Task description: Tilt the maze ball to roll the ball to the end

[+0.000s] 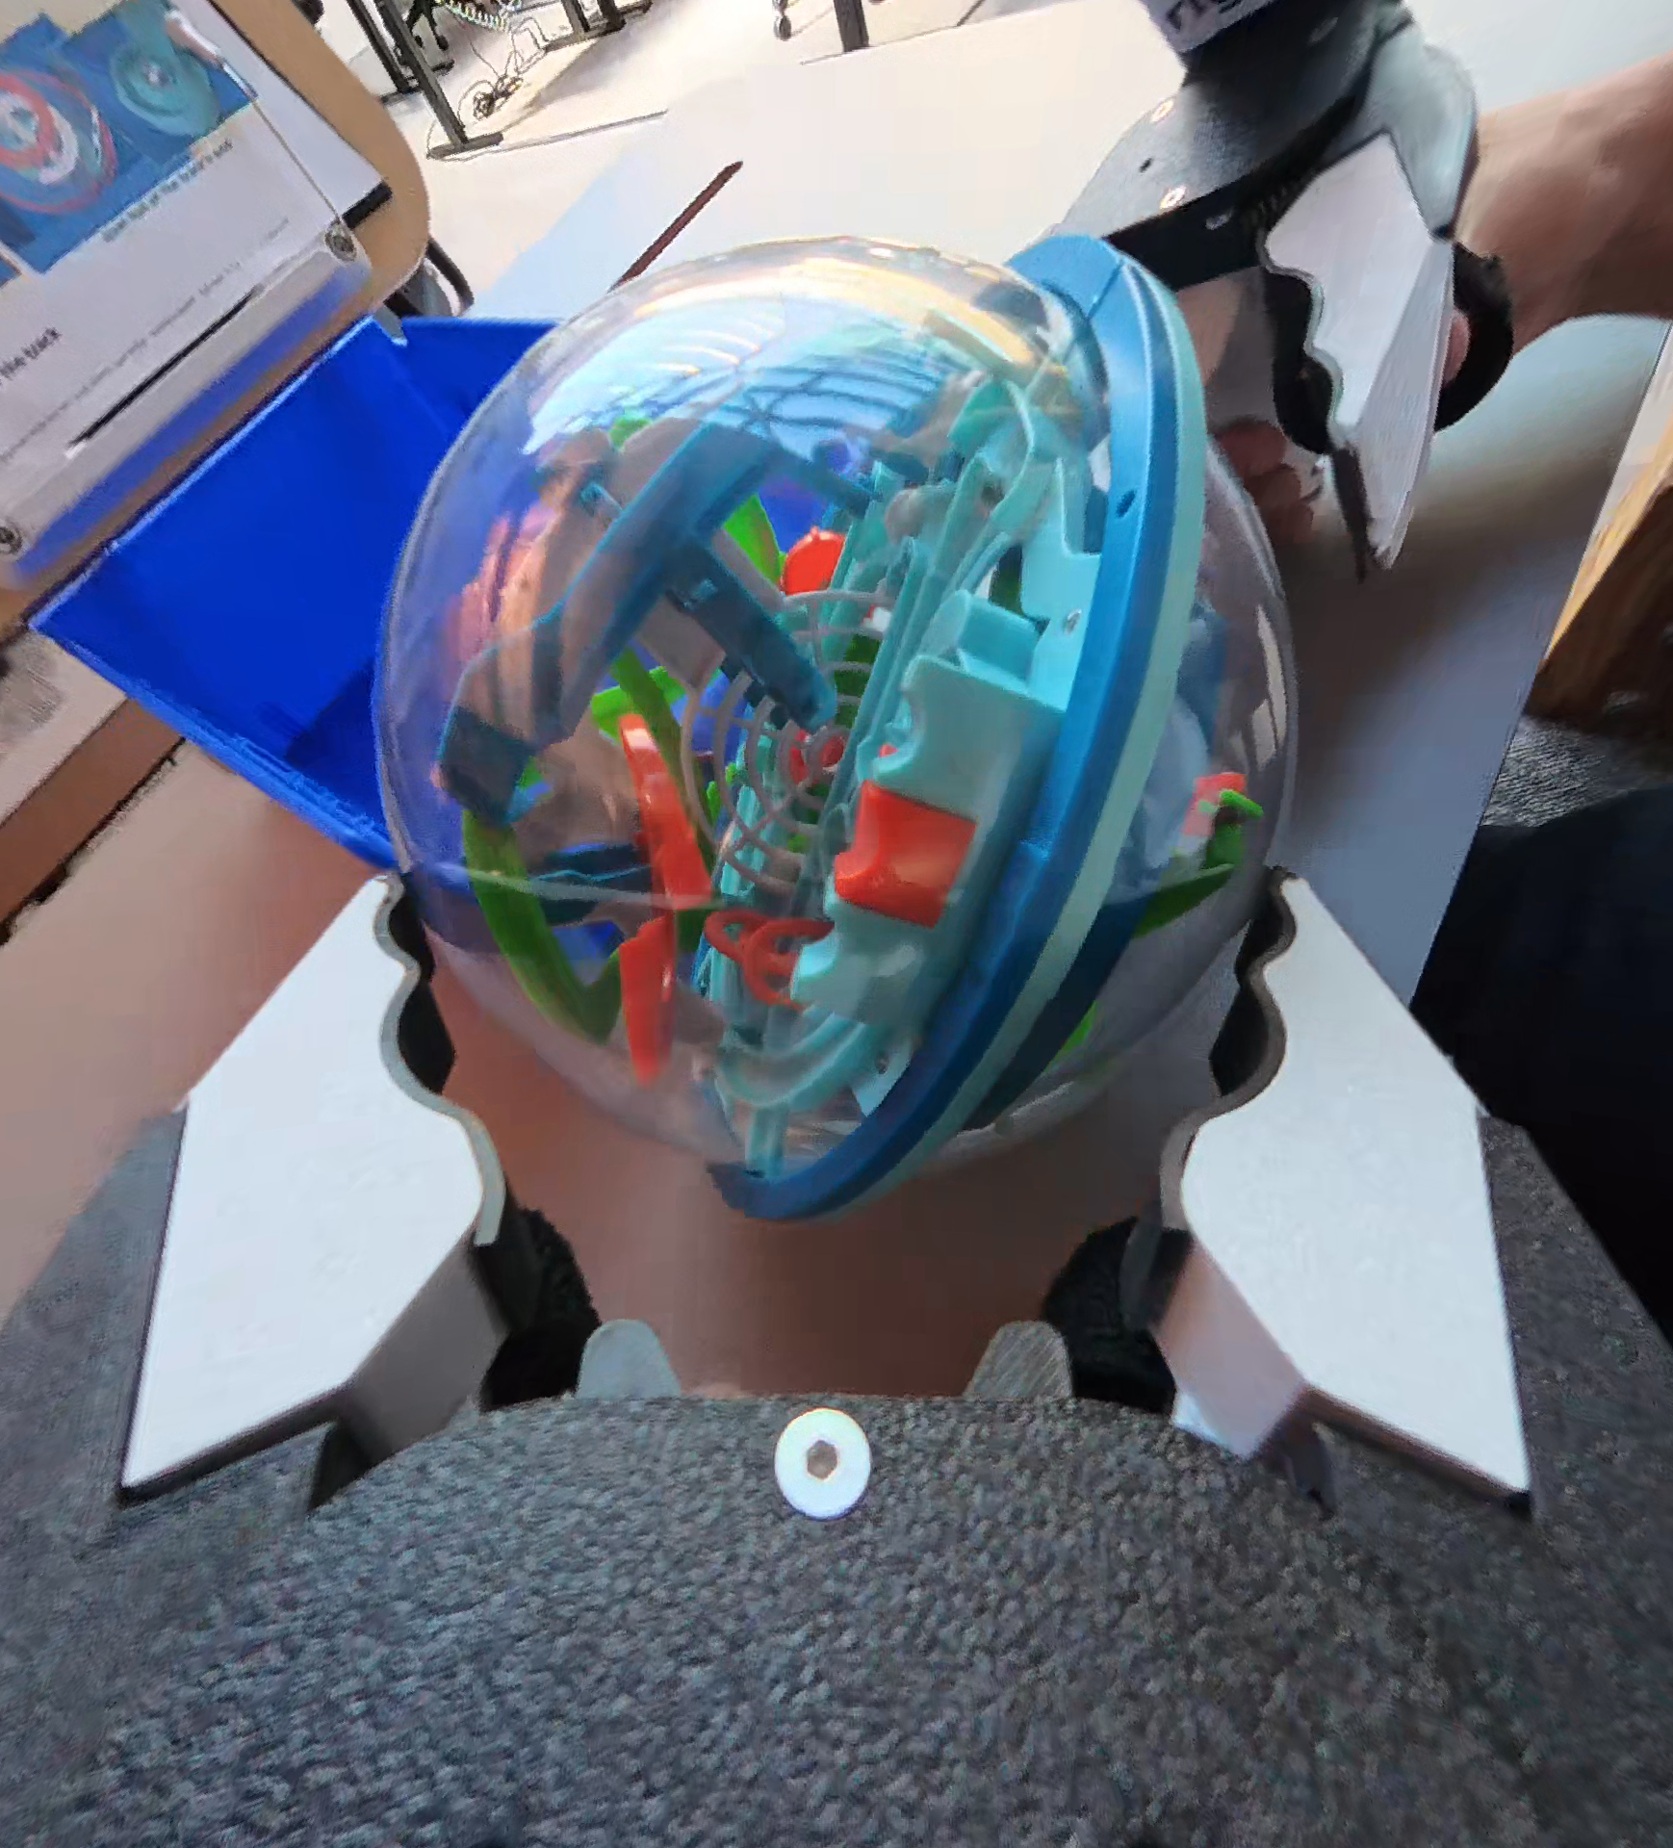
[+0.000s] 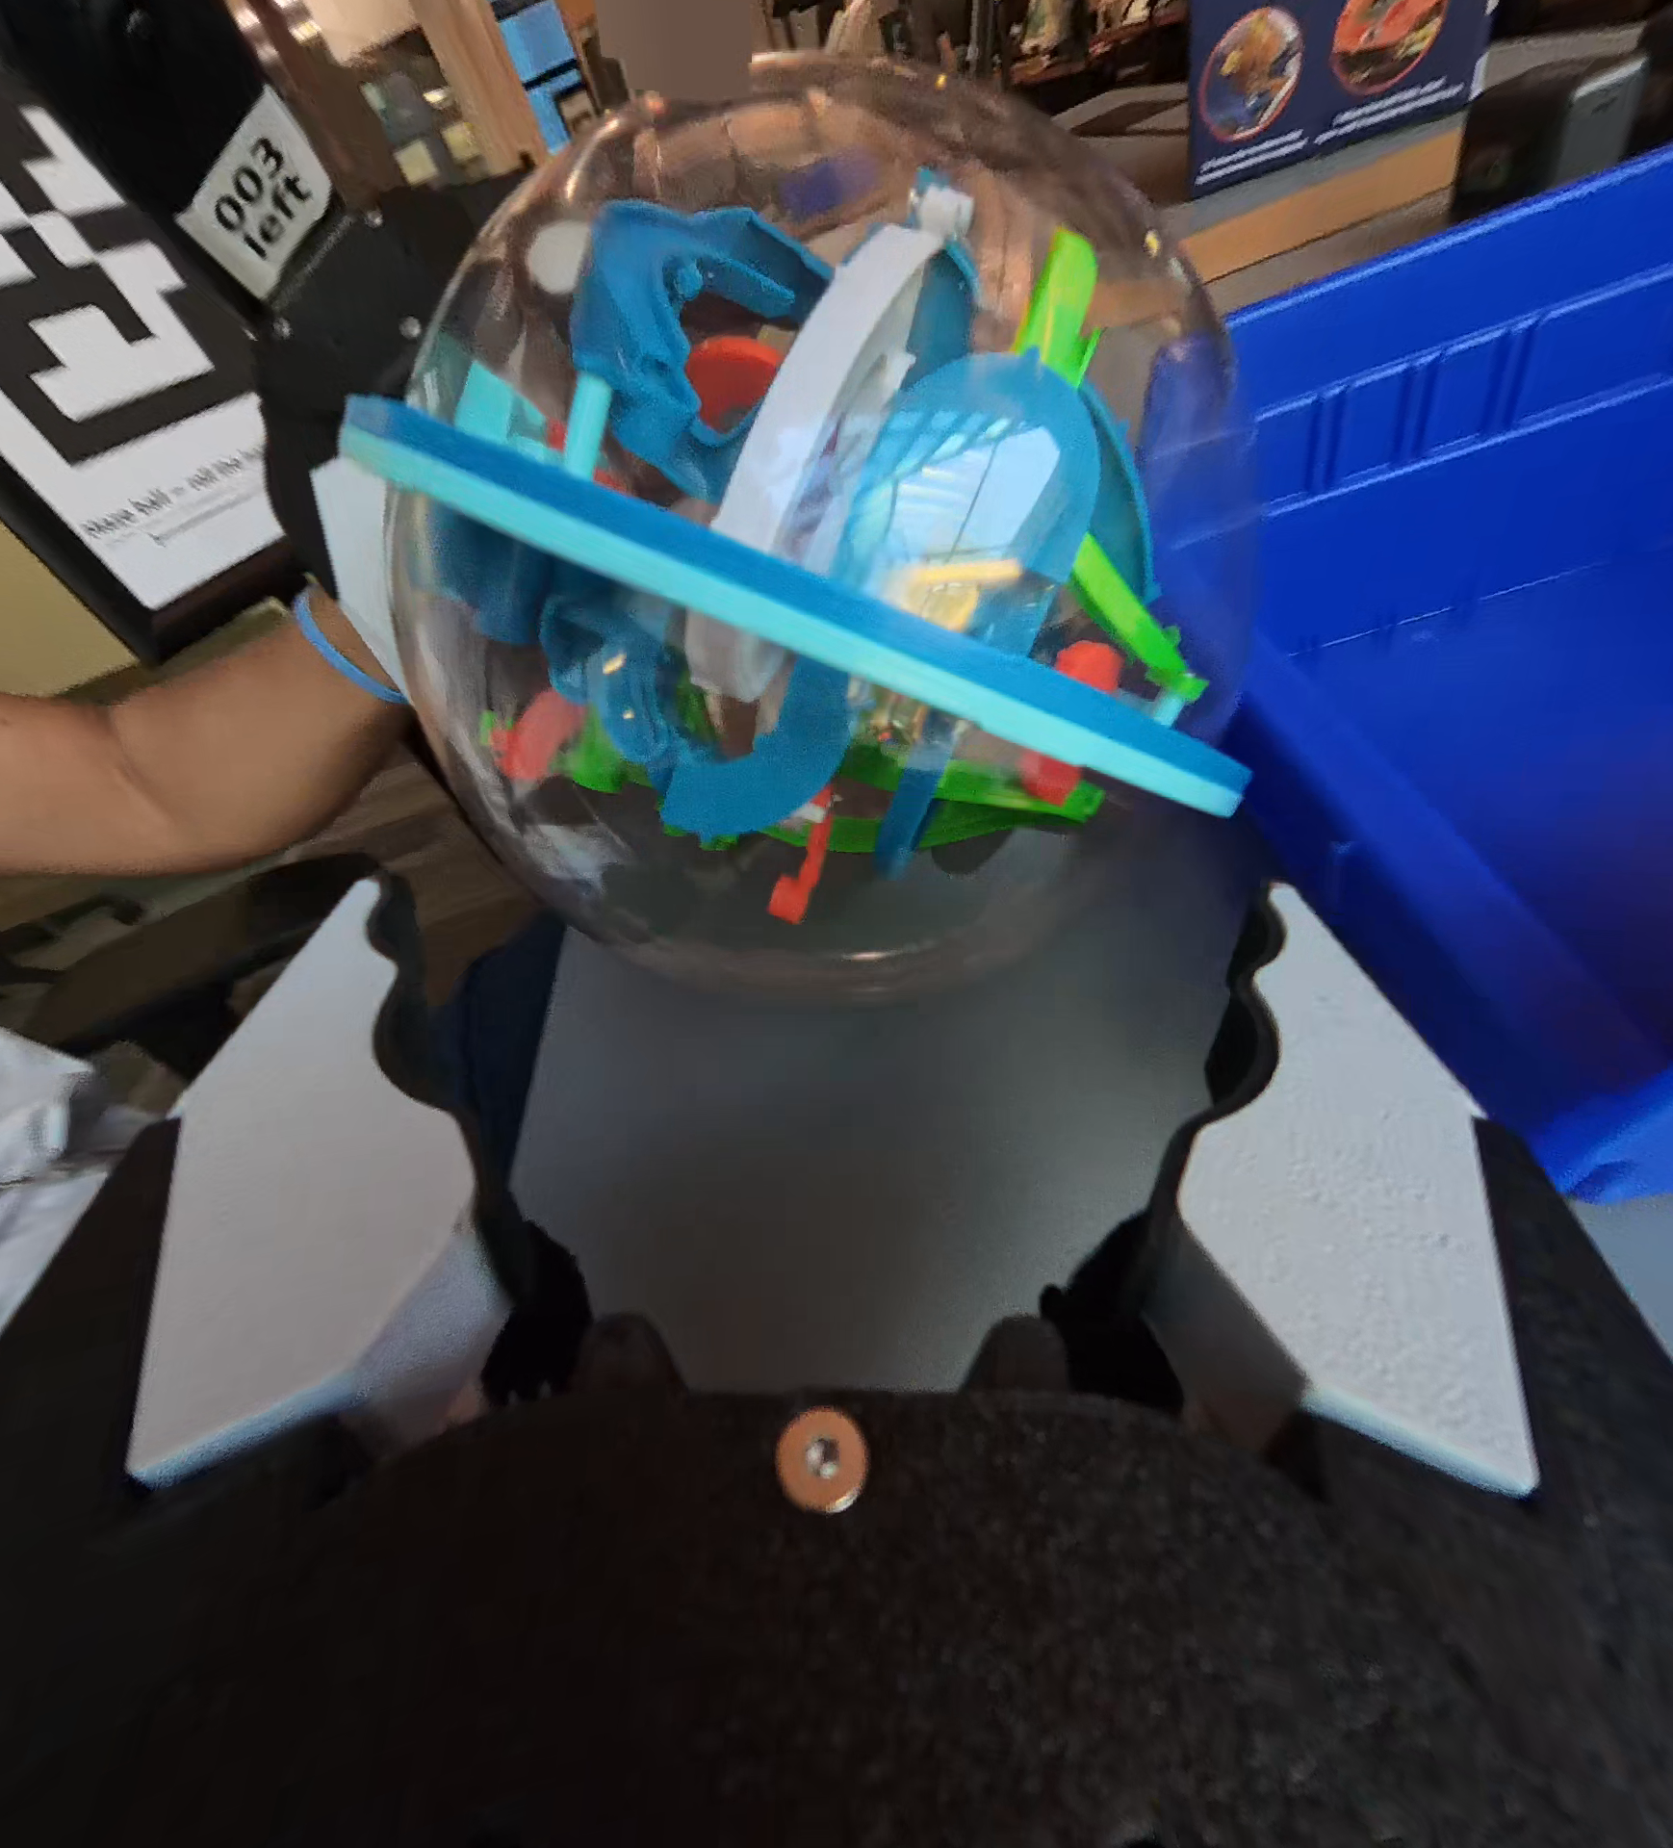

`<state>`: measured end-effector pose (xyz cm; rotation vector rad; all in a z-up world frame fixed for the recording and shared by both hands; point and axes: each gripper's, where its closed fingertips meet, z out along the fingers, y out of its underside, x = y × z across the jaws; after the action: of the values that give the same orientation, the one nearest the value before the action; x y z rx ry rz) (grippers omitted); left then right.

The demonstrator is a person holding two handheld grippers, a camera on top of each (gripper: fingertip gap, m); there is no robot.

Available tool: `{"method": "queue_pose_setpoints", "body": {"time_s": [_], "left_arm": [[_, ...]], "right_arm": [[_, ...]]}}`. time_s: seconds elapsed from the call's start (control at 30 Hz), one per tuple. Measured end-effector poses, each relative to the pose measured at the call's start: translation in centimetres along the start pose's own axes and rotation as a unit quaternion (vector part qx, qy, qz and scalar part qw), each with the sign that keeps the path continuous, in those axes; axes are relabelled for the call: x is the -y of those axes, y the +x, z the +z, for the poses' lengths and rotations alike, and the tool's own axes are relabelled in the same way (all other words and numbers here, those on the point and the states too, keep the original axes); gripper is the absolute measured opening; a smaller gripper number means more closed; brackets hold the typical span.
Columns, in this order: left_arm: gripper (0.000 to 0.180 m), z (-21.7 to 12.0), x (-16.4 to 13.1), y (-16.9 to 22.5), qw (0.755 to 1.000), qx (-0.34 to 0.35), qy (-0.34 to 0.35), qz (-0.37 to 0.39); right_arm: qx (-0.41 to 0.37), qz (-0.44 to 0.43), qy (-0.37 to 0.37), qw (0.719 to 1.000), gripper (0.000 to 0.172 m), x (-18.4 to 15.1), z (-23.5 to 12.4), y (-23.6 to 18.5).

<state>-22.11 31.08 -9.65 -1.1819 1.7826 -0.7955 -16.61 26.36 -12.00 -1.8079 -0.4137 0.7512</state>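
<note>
The maze ball (image 1: pixel 832 700) is a clear sphere with a blue ring and blue, green and red tracks inside. My left gripper (image 1: pixel 838 905) is shut on it, one fingertip pressed on each side, and holds it above the table with the ring tilted steeply. In the right wrist view the maze ball (image 2: pixel 812 520) lies beyond my right gripper (image 2: pixel 827 920), which is open, its tips clear of the sphere. The right gripper's white finger (image 1: pixel 1363 380) stands beside the ball's far right. The left gripper's finger (image 2: pixel 347 540) touches the ball's left side. I cannot make out the small ball inside.
A blue bin (image 1: pixel 242 600) stands just behind the ball, and fills the right of the right wrist view (image 2: pixel 1513 600). A printed instruction sheet on a stand (image 1: pixel 112 250) is at the far left. The white table (image 1: pixel 913 130) extends behind. A person's forearm (image 2: pixel 112 770) holds the left gripper.
</note>
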Motion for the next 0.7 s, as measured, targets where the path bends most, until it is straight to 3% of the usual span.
{"method": "queue_pose_setpoints", "body": {"time_s": [0.03, 0.27, 0.4, 0.7], "left_arm": [[0.153, -0.1, -0.1, -0.2, 1.0, -0.004, 0.003, -0.014], [0.153, -0.2, 0.6, -0.9, 0.995, -0.025, 0.034, -0.091], [0.152, -0.1, 0.9, -0.9, 0.989, -0.028, 0.037, -0.14], [0.152, -0.5, 1.3, 0.6, 0.979, -0.014, 0.035, -0.198]], "right_arm": [[-0.021, -0.022, 0.0, 1.0, 0.156, 0.1, -0.1, 0.5], [-0.073, -0.079, -0.013, 0.994, 0.153, 0.2, 1.7, 0.4], [-0.101, -0.059, 0.0, 0.993, 0.153, 0.5, 2.7, 0.7], [-0.071, -0.054, -0.018, 0.996, 0.153, 0.9, 1.6, -0.5]]}}
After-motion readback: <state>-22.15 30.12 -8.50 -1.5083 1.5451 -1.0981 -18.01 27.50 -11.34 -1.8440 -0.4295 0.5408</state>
